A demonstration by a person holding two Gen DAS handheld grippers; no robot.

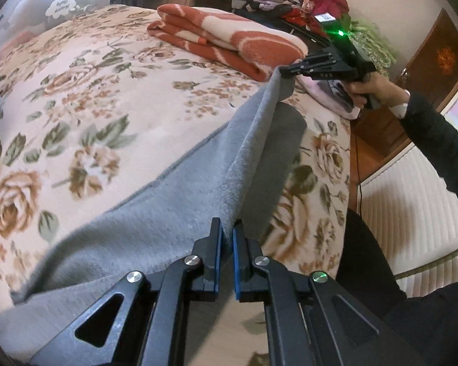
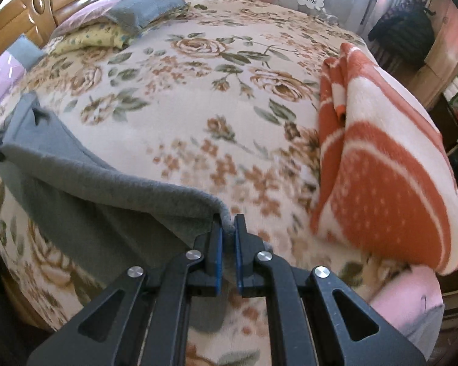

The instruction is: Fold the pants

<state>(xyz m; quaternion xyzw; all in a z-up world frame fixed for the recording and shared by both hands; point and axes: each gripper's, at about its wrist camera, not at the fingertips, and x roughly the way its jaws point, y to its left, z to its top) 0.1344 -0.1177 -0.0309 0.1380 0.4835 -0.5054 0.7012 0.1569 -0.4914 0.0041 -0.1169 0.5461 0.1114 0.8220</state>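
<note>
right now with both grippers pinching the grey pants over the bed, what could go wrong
1. The right gripper bites only the very edge of the grey pants, so a pull could slip the fabric out.
2. The left gripper also holds a thin ridge of cloth, so tension between the two may free one end.
3. The folded orange blanket lies close beside the right gripper on the floral bedspread; a swing that way could snag it.
</note>
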